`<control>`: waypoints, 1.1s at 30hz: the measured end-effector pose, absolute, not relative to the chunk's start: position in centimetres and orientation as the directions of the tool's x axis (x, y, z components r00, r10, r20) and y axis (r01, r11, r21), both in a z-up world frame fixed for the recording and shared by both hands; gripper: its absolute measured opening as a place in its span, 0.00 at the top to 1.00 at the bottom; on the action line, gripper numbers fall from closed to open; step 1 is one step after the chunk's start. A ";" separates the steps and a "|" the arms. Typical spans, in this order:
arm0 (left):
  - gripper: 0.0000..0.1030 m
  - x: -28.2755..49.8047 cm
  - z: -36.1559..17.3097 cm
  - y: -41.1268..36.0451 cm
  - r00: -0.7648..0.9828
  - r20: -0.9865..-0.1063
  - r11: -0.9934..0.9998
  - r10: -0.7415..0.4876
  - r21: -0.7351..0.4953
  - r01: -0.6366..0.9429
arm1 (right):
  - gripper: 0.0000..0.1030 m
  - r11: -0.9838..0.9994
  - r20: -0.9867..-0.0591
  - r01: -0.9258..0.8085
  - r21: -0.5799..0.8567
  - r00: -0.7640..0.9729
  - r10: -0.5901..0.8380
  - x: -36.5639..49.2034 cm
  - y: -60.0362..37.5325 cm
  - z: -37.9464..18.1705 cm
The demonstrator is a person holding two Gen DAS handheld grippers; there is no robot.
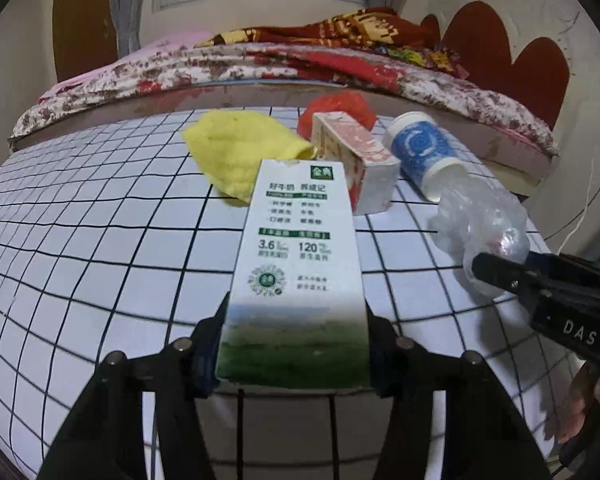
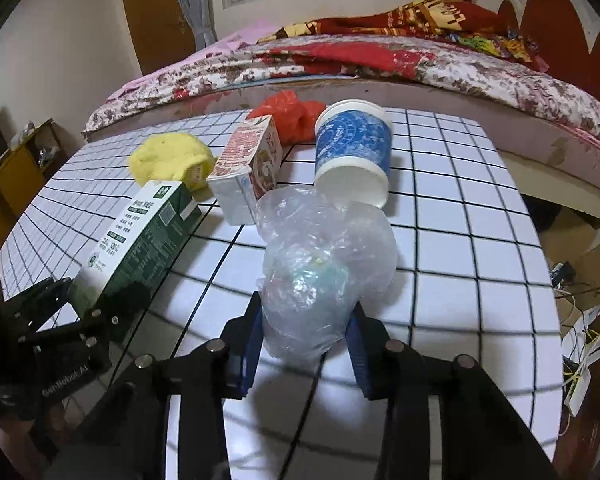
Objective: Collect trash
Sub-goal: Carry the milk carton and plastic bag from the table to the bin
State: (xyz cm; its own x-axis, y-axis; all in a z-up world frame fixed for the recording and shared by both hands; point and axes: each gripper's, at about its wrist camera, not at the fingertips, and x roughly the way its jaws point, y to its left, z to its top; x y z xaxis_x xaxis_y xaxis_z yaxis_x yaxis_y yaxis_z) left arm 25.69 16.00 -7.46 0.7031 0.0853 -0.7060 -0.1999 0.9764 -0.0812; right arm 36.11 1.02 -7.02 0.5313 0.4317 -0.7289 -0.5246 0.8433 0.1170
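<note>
My left gripper [image 1: 296, 316] is shut on a white and green milk carton [image 1: 296, 248], which lies lengthwise over the grid-patterned table [image 1: 100, 240]; the carton also shows in the right wrist view [image 2: 140, 232]. My right gripper [image 2: 306, 320] is shut on a crumpled clear plastic bag [image 2: 324, 264], which also shows in the left wrist view [image 1: 484, 224]. Behind them lie a red and white carton [image 1: 356, 160], a blue and white paper cup [image 2: 354, 152] on its side, a yellow cloth [image 1: 236, 148] and a red plastic bag [image 2: 288, 114].
A bed [image 1: 300, 60] with patterned quilts runs along the table's far edge. Cables and cardboard [image 2: 584, 320] lie on the floor to the right of the table. A wooden shelf [image 2: 16, 160] stands at the left.
</note>
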 end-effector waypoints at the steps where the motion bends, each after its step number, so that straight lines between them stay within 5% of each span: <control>1: 0.46 25.2 -7.3 15.8 0.710 -0.699 0.977 0.085 -0.081 -0.197 | 0.61 0.844 -0.723 -0.523 0.116 0.538 0.433 35.6 0.6 -6.8; 33: 0.46 15.1 -3.3 2.2 0.800 -0.593 0.996 -0.093 -0.051 0.077 | 0.61 0.943 -0.529 -0.326 0.072 0.789 0.313 18.0 -20.2 -1.3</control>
State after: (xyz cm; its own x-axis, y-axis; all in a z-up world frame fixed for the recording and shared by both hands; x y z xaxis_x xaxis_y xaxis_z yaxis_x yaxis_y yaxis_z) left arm 15.12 2.19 -3.26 0.7998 -0.0927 -0.5931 0.0773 0.9957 -0.0514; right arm 18.03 -20.20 -1.25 0.7889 0.3131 -0.5288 -0.3259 0.9427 0.0719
